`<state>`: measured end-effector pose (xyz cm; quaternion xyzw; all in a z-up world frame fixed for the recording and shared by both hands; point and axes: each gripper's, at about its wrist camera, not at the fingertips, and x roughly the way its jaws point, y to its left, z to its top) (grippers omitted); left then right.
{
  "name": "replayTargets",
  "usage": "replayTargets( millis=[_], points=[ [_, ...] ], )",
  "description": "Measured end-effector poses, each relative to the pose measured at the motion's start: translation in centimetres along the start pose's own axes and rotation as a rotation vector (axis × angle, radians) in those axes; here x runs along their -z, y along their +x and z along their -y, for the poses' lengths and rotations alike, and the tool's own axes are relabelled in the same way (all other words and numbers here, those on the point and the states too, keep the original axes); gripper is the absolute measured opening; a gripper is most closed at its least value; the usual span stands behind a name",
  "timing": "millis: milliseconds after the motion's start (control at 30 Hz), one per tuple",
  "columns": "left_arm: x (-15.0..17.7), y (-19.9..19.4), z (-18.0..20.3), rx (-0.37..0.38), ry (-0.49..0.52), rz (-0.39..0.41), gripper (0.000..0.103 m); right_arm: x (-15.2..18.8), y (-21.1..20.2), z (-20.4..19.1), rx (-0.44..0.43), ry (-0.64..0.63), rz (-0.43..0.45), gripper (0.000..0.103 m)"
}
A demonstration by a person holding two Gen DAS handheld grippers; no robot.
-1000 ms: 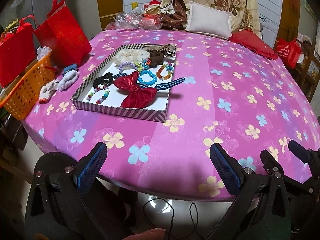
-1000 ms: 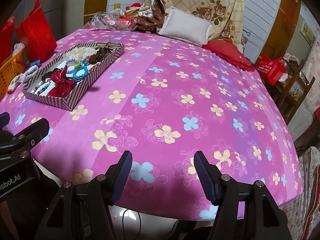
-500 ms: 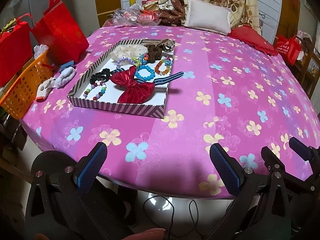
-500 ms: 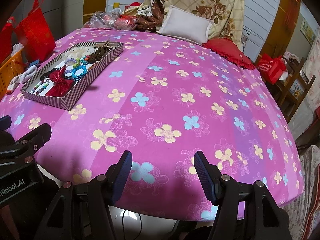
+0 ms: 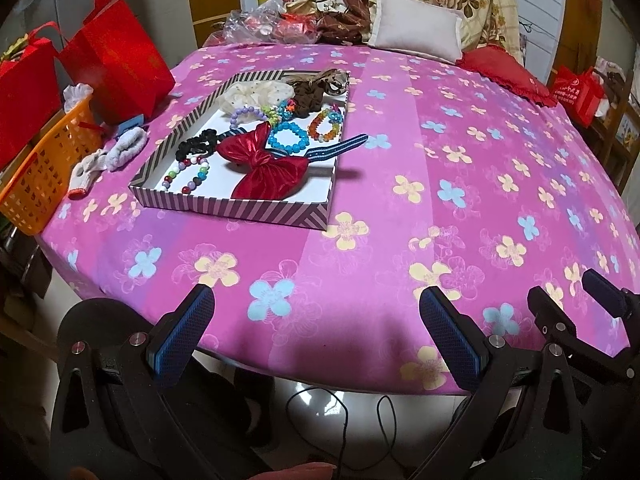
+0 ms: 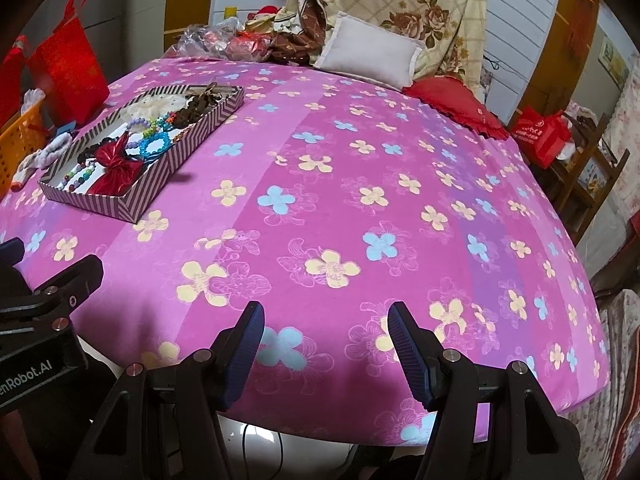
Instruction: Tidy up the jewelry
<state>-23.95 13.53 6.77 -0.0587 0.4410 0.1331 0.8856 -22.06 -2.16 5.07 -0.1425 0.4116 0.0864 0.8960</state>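
A shallow striped box [image 5: 240, 209] [image 6: 132, 211] lies on the left of the pink flowered round table. It holds a red bow [image 5: 264, 168] [image 6: 114, 170], a blue bead bracelet [image 5: 288, 138], an orange bead bracelet [image 5: 325, 124], a multicoloured bead string [image 5: 188, 178], a black scrunchie [image 5: 198, 145], a striped hairband [image 5: 340, 147], and brown and cream scrunchies. My left gripper [image 5: 316, 314] hangs open and empty over the table's near edge, well short of the box. My right gripper [image 6: 326, 330] is also open and empty at the near edge, further right.
Left of the table stand red gift bags [image 5: 120, 60] and an orange basket [image 5: 40, 176]; white gloves [image 5: 112, 156] lie by the box. A white pillow [image 6: 368, 54], red cushion [image 6: 456, 106] and plastic-wrapped clutter [image 5: 272, 26] sit at the far edge. Cables [image 5: 340, 420] run on the floor below.
The left wrist view has shifted slightly, so the box sits a little lower and nearer in the frame. Both grippers stay open; the right has not moved.
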Motion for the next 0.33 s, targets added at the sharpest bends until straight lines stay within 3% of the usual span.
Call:
replayTargets(
  millis=[333],
  points=[
    [-0.4, -0.8, 1.2, -0.01, 0.049, 0.037, 0.102, 0.5, 0.6, 1.4, -0.034, 0.044, -0.008, 0.062]
  ],
)
